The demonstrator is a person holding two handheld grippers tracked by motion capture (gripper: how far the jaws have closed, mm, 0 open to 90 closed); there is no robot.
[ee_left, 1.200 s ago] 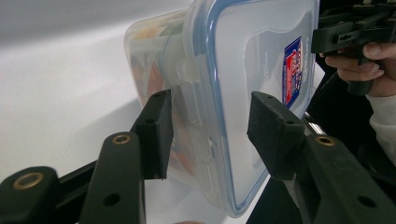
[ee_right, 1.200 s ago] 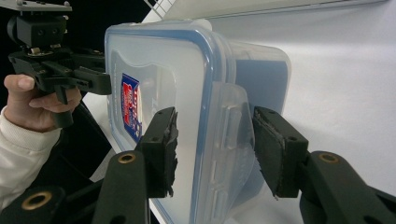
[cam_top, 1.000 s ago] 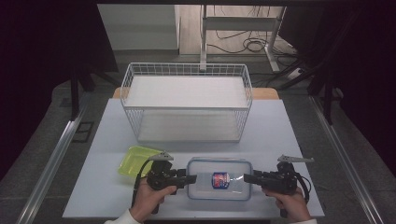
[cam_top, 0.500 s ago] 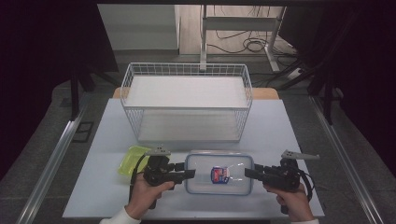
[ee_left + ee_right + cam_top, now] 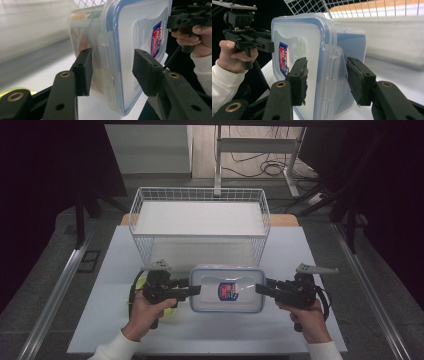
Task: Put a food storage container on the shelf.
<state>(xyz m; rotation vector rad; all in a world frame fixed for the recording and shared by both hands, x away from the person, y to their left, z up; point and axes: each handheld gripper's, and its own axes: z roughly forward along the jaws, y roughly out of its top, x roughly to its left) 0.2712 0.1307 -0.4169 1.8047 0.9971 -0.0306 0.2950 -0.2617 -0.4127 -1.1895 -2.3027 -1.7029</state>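
Container (image 5: 227,289) with unreadable red-blue lid label, clamped at both ends by left claw (image 5: 196,290) and right claw (image 5: 260,289)

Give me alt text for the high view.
Two hand-held grippers, left gripper and right gripper, clamp the short ends of a clear lidded food container above a white table. A white wire basket stands behind; a yellow-green object lies under the left hand.

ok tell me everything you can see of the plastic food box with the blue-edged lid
The food box is a clear plastic rectangle with rounded corners, closed by a clear lid with a blue seal rim and snap flaps at its short ends. A red and blue label sits on the lid, and colourful contents show through the wall. It is held level above the white table, before the wire basket, with the left claw and right claw each clamped on an end.
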